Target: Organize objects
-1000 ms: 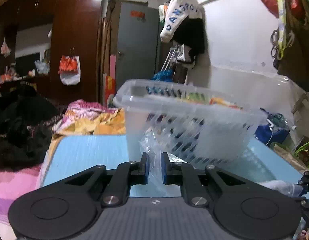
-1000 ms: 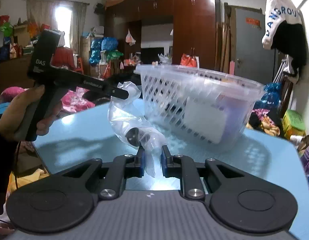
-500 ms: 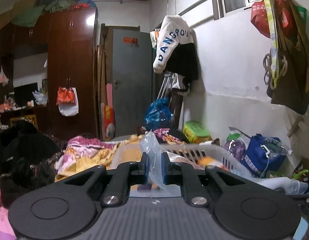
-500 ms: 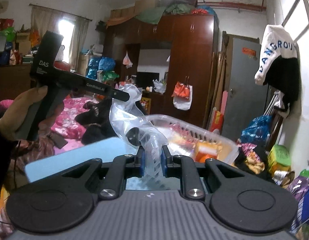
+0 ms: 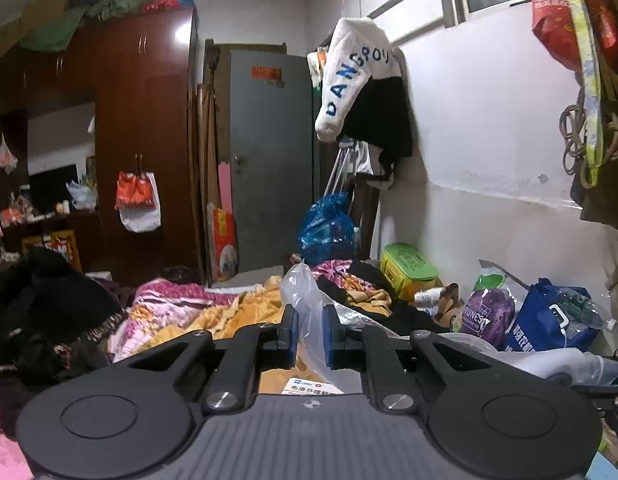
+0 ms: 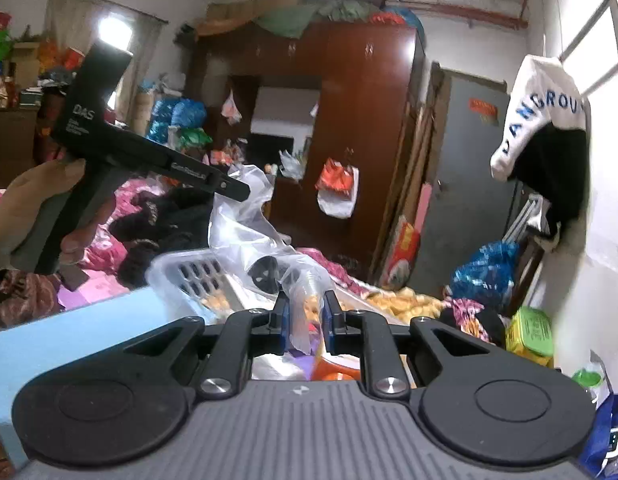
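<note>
Both grippers hold one clear plastic bag with a dark round object inside. My left gripper (image 5: 310,322) is shut on the bag's clear film (image 5: 305,300). My right gripper (image 6: 305,314) is shut on the other end of the bag (image 6: 265,240). The left gripper also shows in the right wrist view (image 6: 229,188), pinching the bag's upper edge. The bag hangs in the air over a white slotted basket (image 6: 189,272) that holds packets. The basket stands on a light blue table (image 6: 69,340). In the left wrist view the basket's rim (image 5: 465,340) barely shows.
A bed with piled clothes and blankets (image 5: 181,312) lies beyond the table. A dark wardrobe (image 6: 349,140) and grey door (image 5: 265,160) stand at the back. Bags (image 5: 549,320) and a green box (image 5: 409,268) sit along the white wall on the right.
Both grippers rose with the bag, from table level beside the basket to above its rim. The basket dropped low in both views. Both grips stayed shut.
</note>
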`<state>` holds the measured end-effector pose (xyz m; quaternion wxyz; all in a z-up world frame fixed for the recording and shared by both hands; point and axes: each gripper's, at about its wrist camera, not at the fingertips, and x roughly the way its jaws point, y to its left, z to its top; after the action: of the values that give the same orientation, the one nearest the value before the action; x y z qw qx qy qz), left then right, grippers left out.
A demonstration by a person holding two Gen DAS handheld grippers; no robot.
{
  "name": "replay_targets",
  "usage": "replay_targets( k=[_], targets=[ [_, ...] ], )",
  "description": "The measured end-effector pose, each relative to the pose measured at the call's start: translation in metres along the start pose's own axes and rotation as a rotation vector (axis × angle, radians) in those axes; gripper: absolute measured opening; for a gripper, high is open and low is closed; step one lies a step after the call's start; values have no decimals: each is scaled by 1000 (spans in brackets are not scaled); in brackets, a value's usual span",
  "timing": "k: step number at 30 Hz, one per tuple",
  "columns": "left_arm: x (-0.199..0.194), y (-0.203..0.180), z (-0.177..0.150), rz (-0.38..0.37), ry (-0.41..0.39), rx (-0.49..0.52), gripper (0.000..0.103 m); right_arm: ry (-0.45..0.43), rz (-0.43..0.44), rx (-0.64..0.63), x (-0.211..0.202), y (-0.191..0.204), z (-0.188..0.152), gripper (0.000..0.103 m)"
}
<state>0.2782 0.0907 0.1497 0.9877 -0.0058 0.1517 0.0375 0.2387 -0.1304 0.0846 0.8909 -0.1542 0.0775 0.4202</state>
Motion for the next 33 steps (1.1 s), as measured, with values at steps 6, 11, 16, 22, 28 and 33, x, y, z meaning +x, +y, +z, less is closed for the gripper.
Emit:
replay_targets(
  k=[6,11,16,22,28,33],
  targets=[
    [29,2,-16,2,37,-16,17,29,-7,-3,15,-7,-14,18],
    [38,-3,-29,59,54,56,65,4,-74,-1,18,-11,-24,92],
    [9,-1,-29,45,-13,45,82,-34,-82,116,0,-28,-19,103],
    [-32,-10,-34,-11,-60,44,101,-36,-81,213,-26,-36,-16,103],
    [-67,-17,-53,-7,-47,4,101,33,-246,274,-45,-20,-12,103],
    [-113,-8,-70,26,-36,-17,101,37,-268,260,-84,11,-15,103]
  ],
)
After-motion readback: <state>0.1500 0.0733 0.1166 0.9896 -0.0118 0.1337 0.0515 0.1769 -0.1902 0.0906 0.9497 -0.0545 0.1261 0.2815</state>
